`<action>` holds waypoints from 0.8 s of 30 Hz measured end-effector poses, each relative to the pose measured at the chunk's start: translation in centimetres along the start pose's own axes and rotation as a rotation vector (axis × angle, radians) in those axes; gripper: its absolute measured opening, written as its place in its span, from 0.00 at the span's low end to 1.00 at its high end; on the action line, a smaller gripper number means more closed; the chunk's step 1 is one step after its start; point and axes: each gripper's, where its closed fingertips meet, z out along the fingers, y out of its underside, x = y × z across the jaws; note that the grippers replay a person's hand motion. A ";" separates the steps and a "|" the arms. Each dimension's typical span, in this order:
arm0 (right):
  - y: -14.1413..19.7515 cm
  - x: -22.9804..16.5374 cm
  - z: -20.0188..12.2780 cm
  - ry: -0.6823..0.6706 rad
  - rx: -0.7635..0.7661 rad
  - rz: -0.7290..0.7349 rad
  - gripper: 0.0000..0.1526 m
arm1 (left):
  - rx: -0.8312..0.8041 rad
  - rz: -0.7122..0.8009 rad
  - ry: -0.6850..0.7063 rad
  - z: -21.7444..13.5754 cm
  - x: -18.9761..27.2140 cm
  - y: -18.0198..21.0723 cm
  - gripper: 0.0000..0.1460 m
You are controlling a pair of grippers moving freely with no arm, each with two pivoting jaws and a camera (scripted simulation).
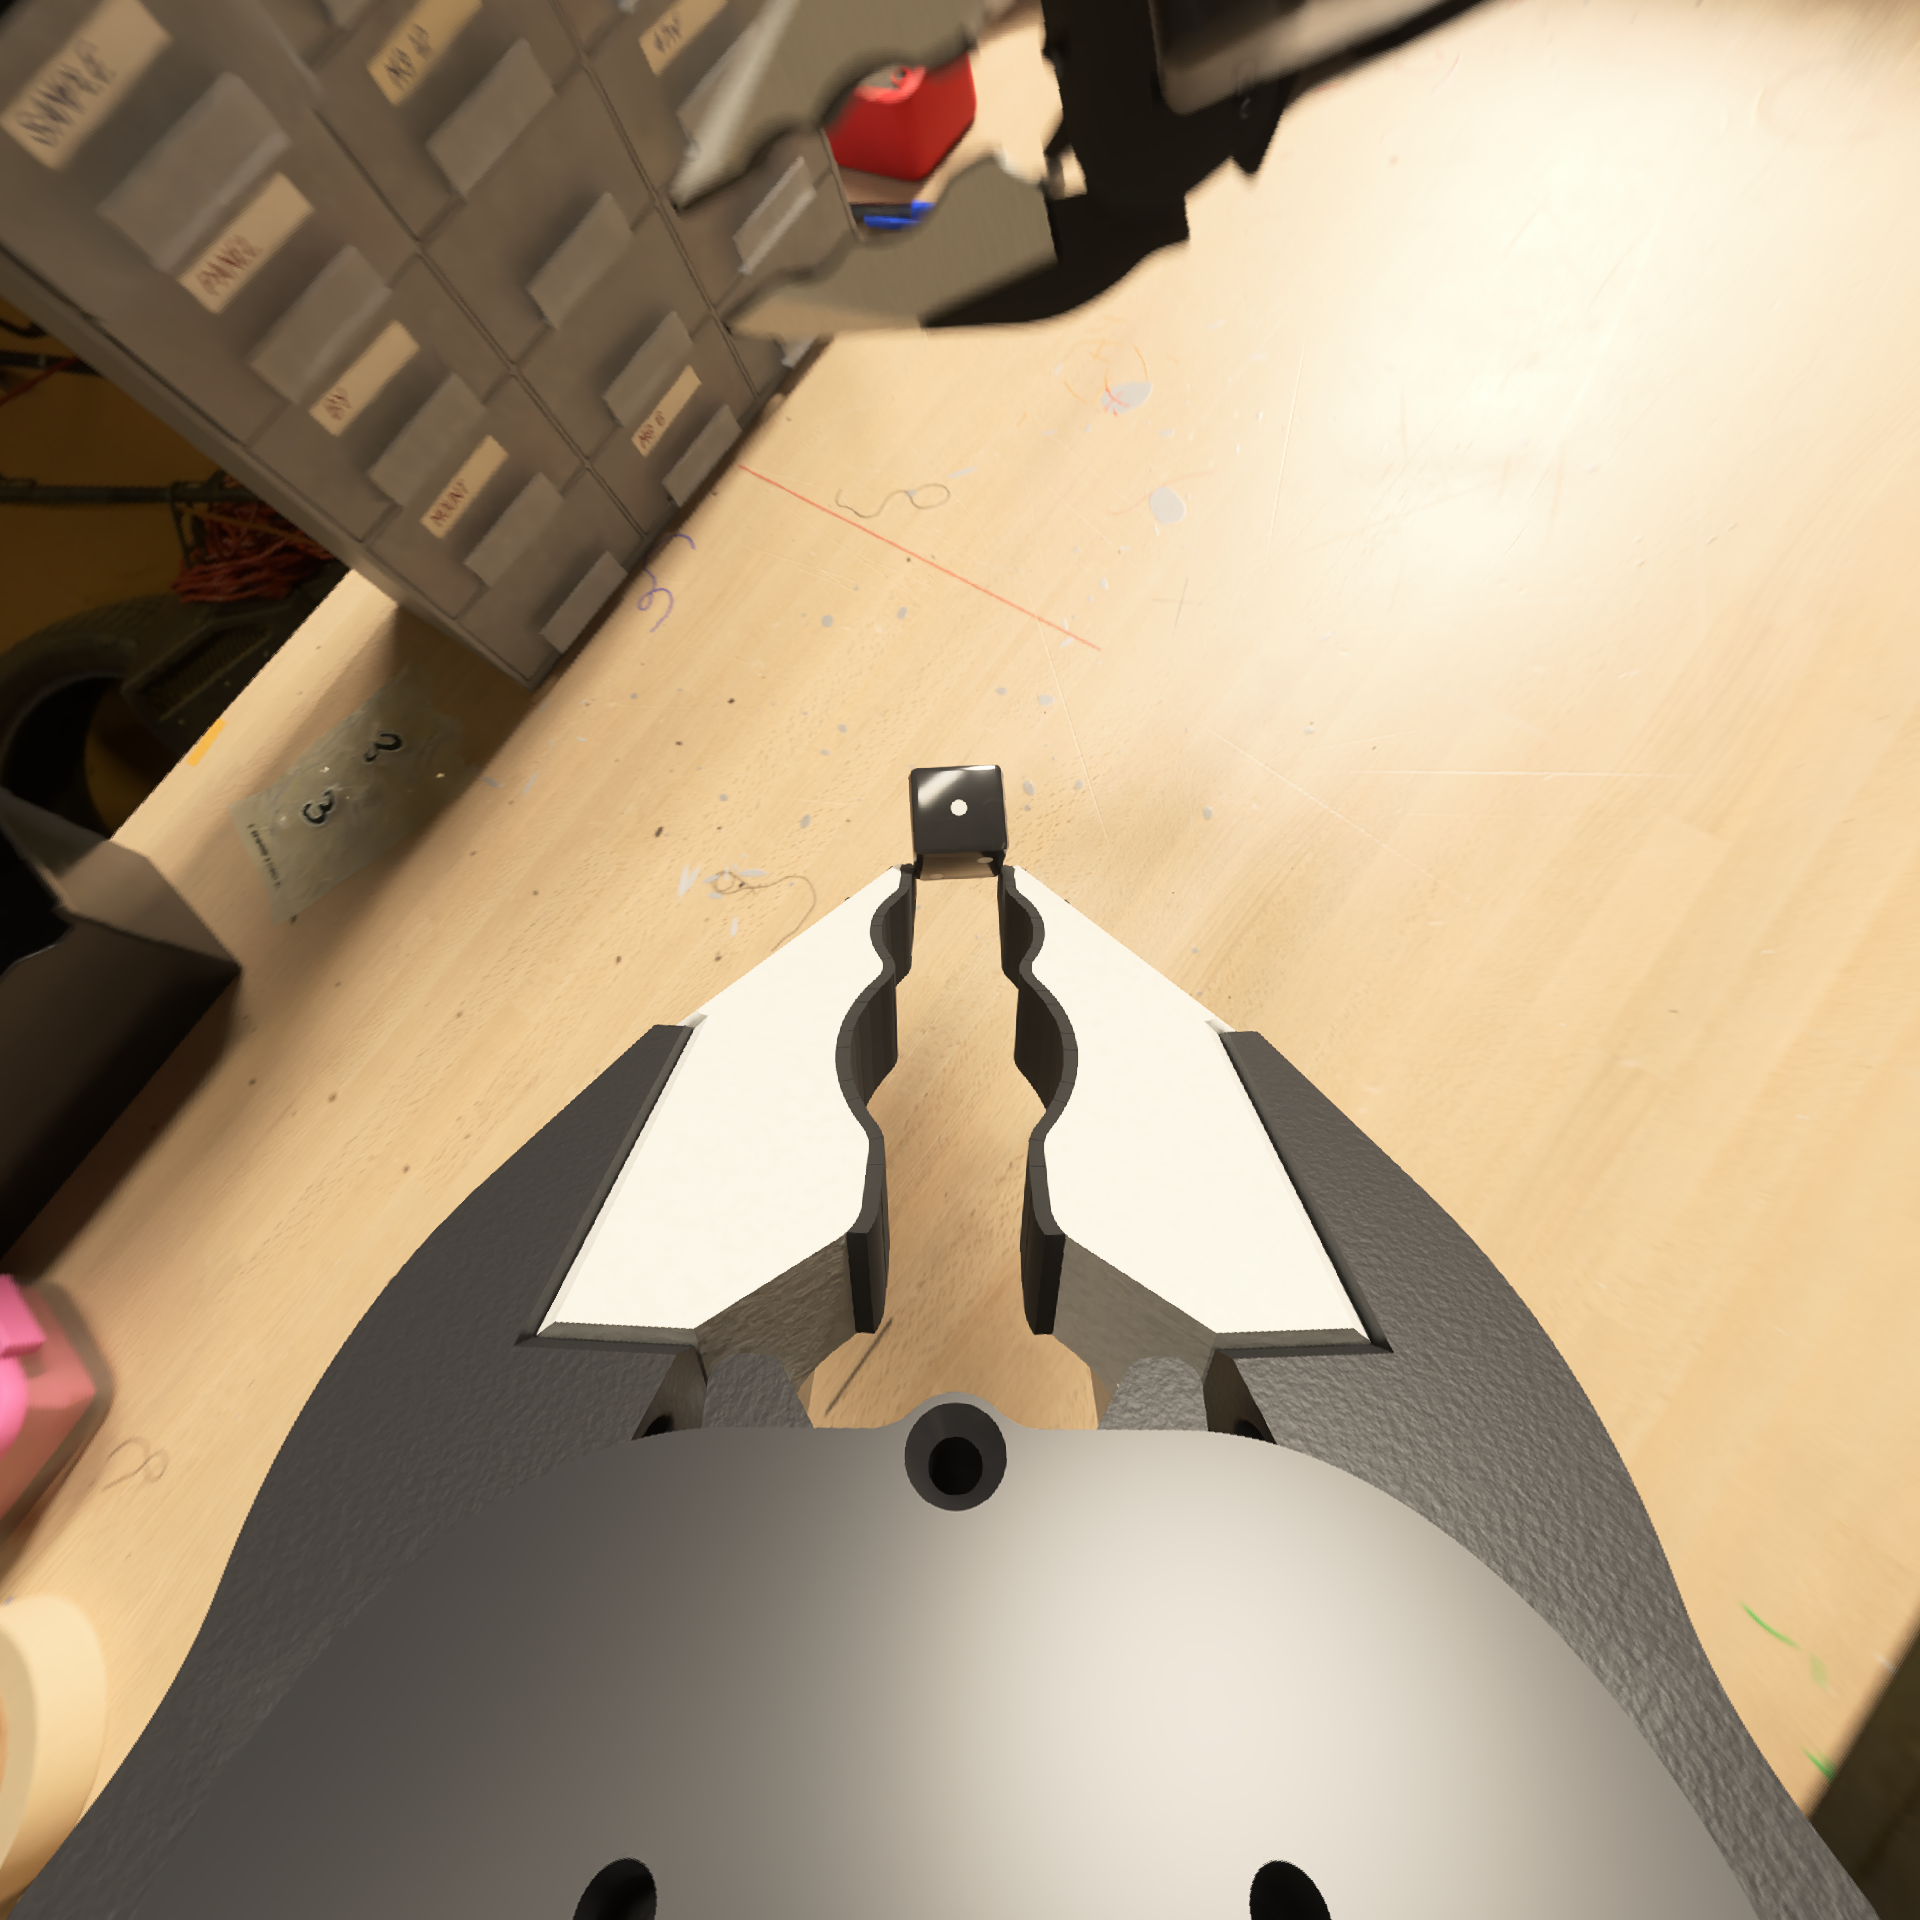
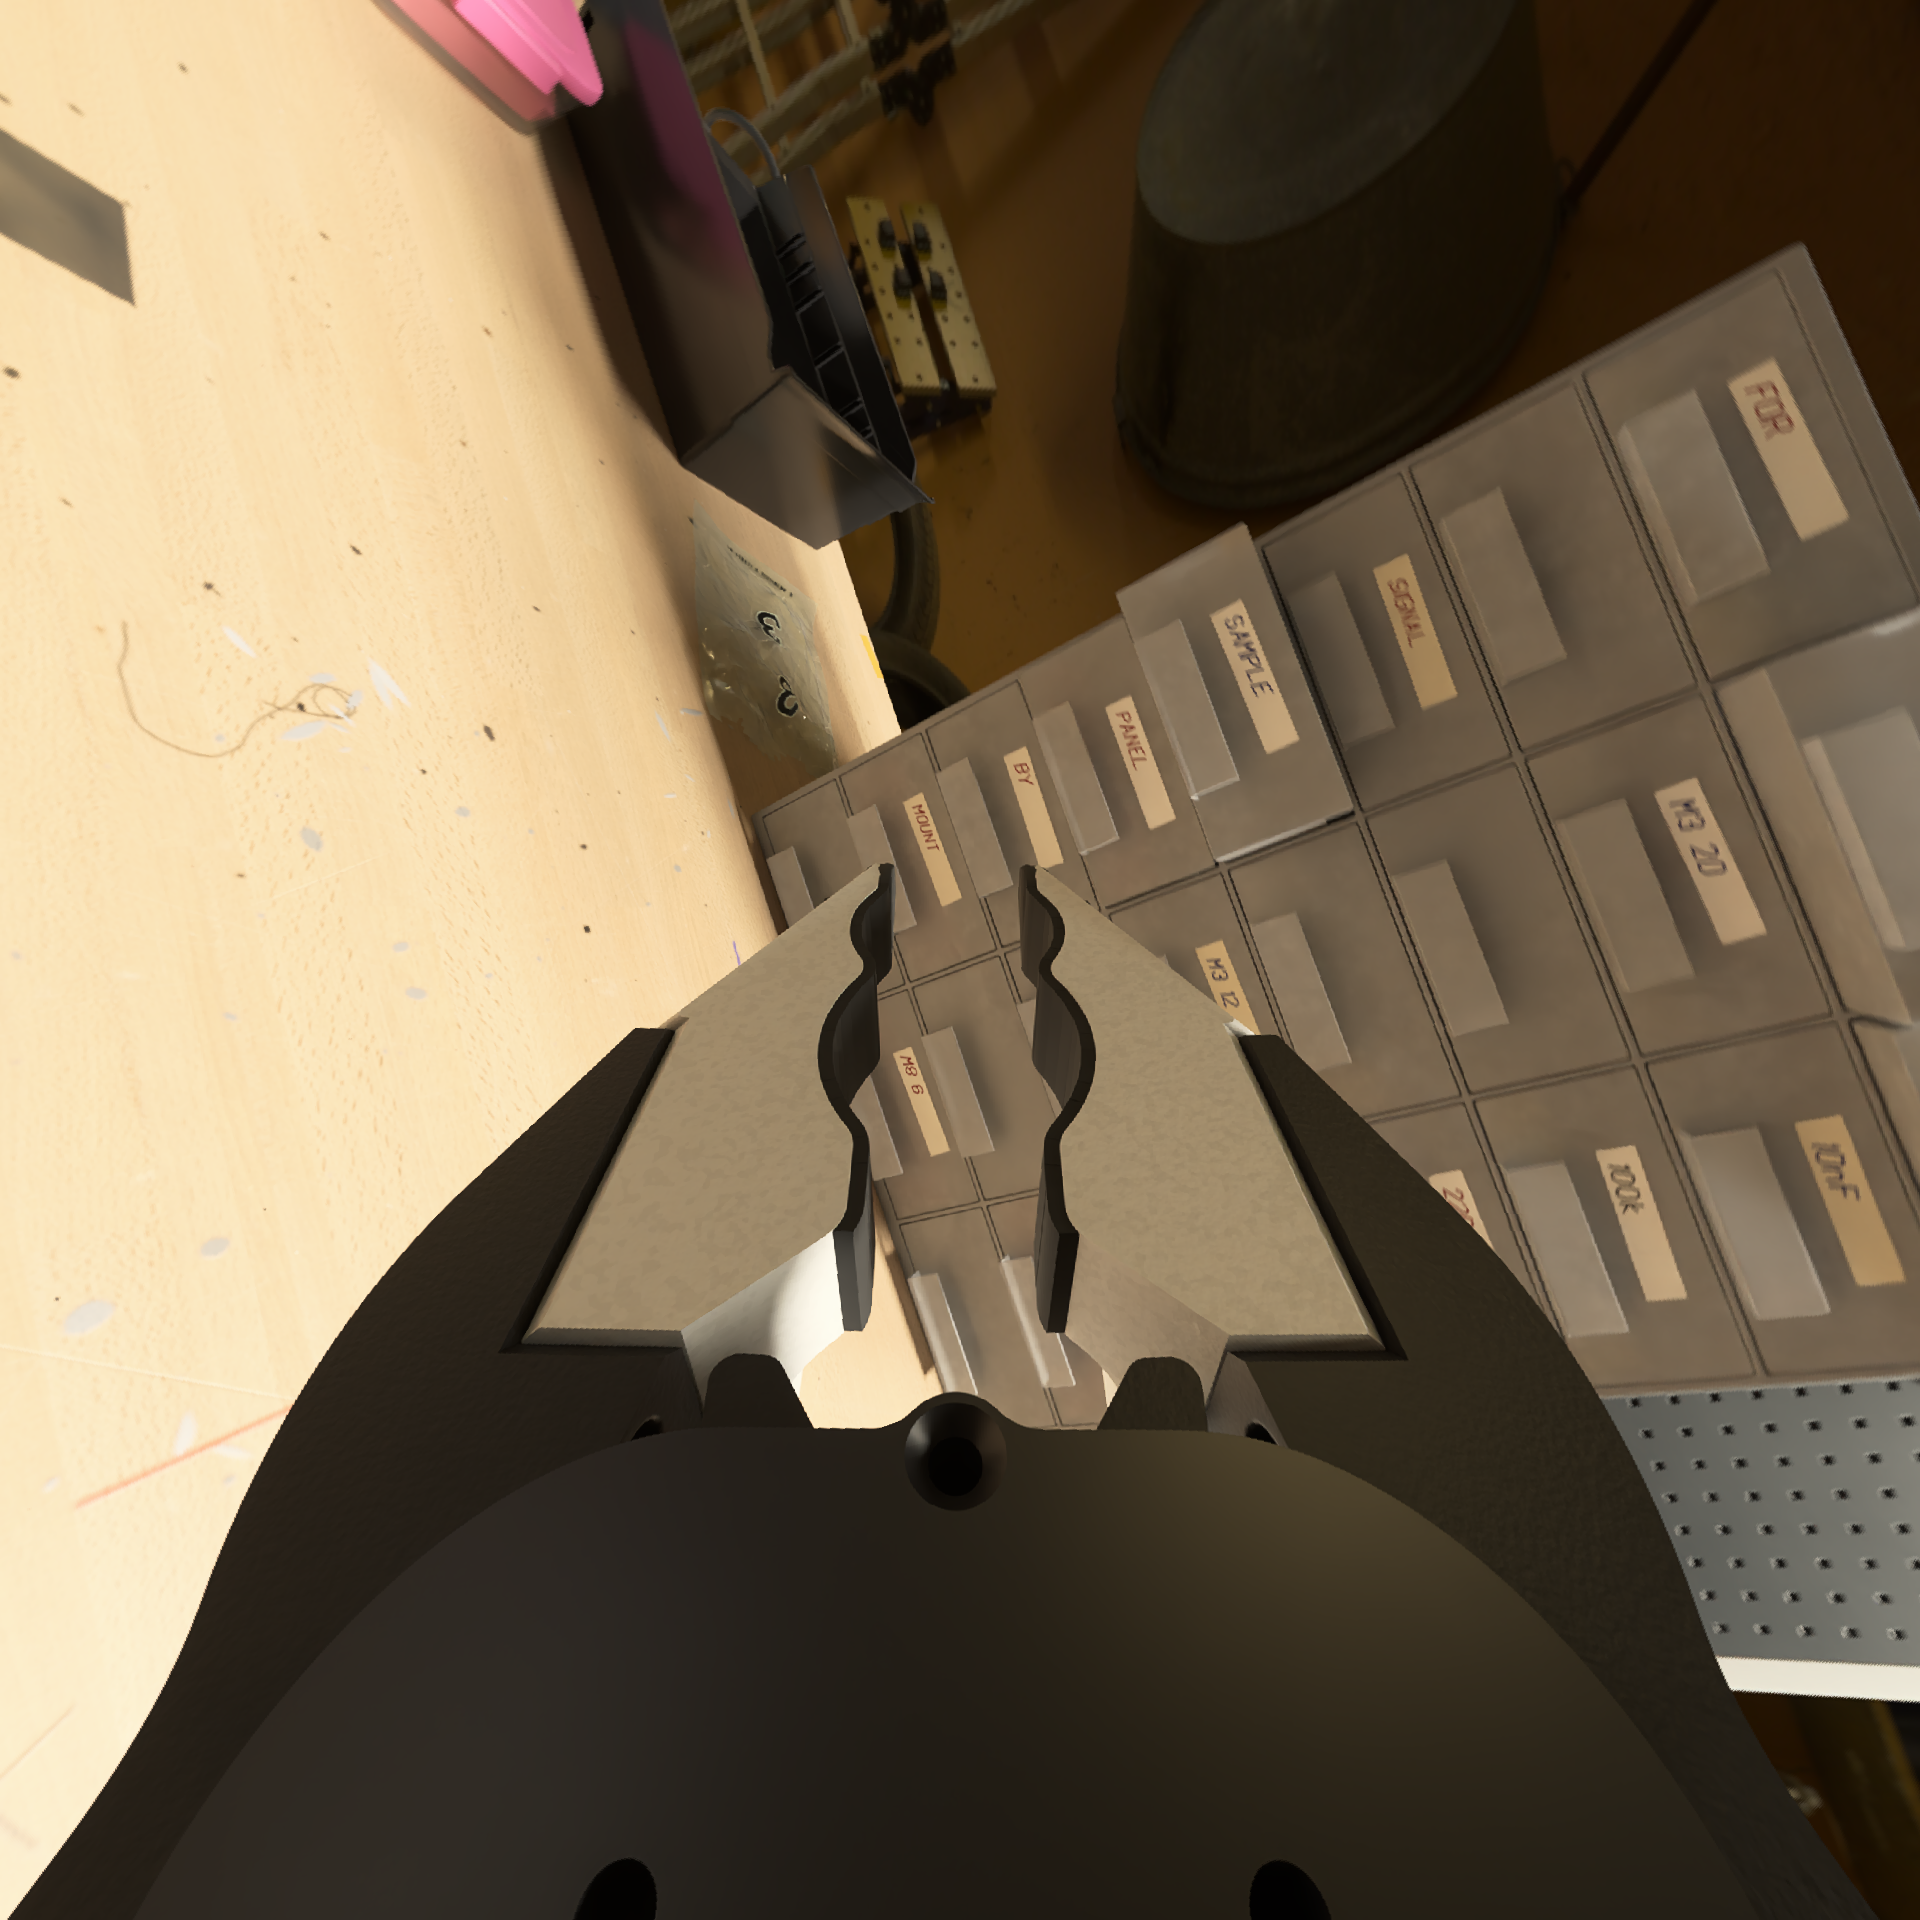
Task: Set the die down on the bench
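Note:
A small black die (image 1: 958, 808) with one white pip facing me sits between the fingertips of my left gripper (image 1: 956, 875). The gripper is shut on the die's near part, low over the light wooden bench (image 1: 1455, 727). I cannot tell whether the die touches the wood. My right gripper (image 2: 956, 883) is open and empty, its fingers hanging over the front of a grey drawer cabinet (image 2: 1455, 935) at the bench's (image 2: 312, 468) edge. It also shows blurred at the top of the left wrist view (image 1: 717, 260), far from the die.
The drawer cabinet (image 1: 364, 312) stands along the bench's far left. A clear plastic bag (image 1: 343, 800) lies near the edge, with a black box (image 1: 94, 1018), a pink object (image 1: 31, 1392) and a tape roll (image 1: 42, 1714) nearer. A red object (image 1: 904, 114) lies behind the right gripper. A perforated plate (image 2: 1766, 1538) lies below the cabinet.

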 end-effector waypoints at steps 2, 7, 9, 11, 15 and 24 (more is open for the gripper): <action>0.6 0.8 -0.4 -0.001 0.000 0.032 0.15 | -0.006 0.030 -0.012 2.8 1.0 1.1 0.11; 1.6 2.5 -1.4 0.004 0.003 0.102 0.16 | -0.034 0.014 0.060 10.4 4.2 2.9 0.11; 2.2 2.9 -1.7 0.009 -0.004 0.112 0.16 | -0.125 0.032 0.099 12.7 5.2 4.1 0.11; 2.7 3.2 -1.8 0.010 -0.008 0.124 0.16 | -0.240 0.108 0.129 14.4 6.1 5.1 0.11; 3.3 3.8 -2.0 0.013 0.000 0.158 0.16 | -0.446 0.316 0.162 16.3 7.6 7.0 0.11; 2.9 4.4 -2.8 -0.025 0.090 0.270 0.16 | -0.906 0.832 0.404 15.4 9.1 9.8 0.11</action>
